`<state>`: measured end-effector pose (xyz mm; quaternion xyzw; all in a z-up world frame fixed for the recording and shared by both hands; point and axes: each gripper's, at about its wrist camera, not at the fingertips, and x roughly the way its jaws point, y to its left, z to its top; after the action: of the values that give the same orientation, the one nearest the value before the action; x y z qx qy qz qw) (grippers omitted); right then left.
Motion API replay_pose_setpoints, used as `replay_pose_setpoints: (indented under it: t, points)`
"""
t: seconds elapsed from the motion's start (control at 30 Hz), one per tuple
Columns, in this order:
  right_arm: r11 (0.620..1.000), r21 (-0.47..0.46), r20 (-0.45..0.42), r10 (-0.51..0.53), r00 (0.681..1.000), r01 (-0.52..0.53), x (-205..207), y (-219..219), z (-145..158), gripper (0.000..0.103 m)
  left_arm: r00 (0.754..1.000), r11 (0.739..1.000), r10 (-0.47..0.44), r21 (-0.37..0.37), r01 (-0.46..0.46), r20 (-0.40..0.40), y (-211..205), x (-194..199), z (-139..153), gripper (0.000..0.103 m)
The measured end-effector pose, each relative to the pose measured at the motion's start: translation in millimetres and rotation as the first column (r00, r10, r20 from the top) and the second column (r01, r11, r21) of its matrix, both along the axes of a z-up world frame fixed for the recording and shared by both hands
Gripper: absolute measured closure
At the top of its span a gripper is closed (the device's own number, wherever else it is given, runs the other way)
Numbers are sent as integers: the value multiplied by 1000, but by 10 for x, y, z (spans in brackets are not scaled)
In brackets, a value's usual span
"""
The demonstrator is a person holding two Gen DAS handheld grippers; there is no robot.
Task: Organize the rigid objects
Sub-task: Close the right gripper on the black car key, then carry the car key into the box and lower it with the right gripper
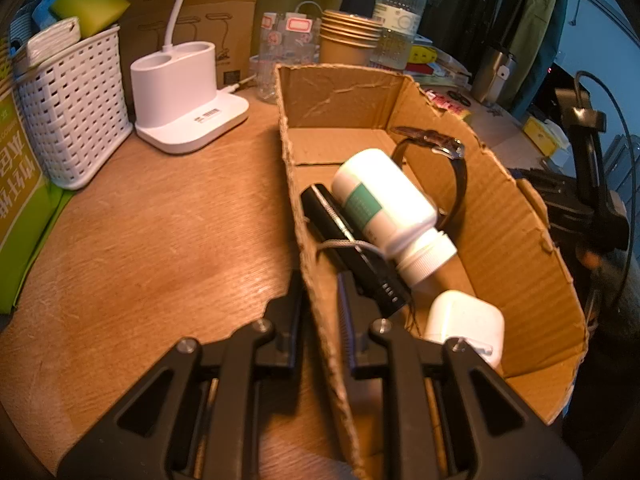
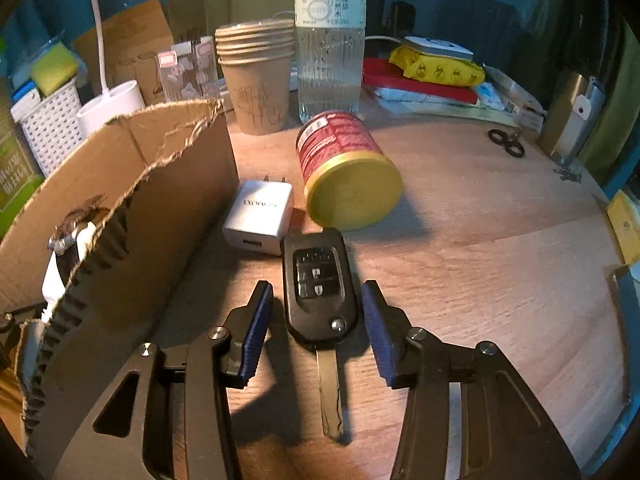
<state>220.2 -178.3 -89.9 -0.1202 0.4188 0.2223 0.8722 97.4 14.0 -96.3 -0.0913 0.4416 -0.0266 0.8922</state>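
My left gripper (image 1: 320,292) is shut on the near left wall of the cardboard box (image 1: 316,264), one finger outside and one inside. The box holds a white pill bottle (image 1: 384,204), a black combination lock (image 1: 352,252), a wristwatch (image 1: 444,160) and a white earbud case (image 1: 468,320). My right gripper (image 2: 318,300) is open, its blue pads either side of a black car key (image 2: 318,288) lying on the table with its blade out. A white charger (image 2: 260,212) and a red can with a gold lid (image 2: 348,172) lie just beyond, right of the box (image 2: 140,184).
A white basket (image 1: 76,108), a white lamp base (image 1: 184,96), stacked paper cups (image 2: 256,80) and a water bottle (image 2: 330,40) stand at the back of the wooden table (image 2: 500,280). Black scissors (image 2: 506,142) and a steel tumbler (image 2: 572,120) are at the right.
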Motion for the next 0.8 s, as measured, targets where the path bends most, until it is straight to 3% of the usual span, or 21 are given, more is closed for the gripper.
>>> replay_pose_setpoints:
  t: [0.07, 0.37, 0.8]
  points:
    - [1000, 5, 1, 1, 1000, -1, -13, -18, 2, 64, 1000, 1000, 0, 0, 0, 0, 0, 0, -1, 85]
    - [1000, 11, 22, 7, 1000, -7, -148, -61, 53, 65, 1000, 1000, 0, 0, 0, 0, 1, 0, 0, 85]
    - [996, 70, 136, 37, 990, -47, -515, -25, 576, 65, 1000, 1000, 0, -1, 0, 0, 1, 2, -2, 85]
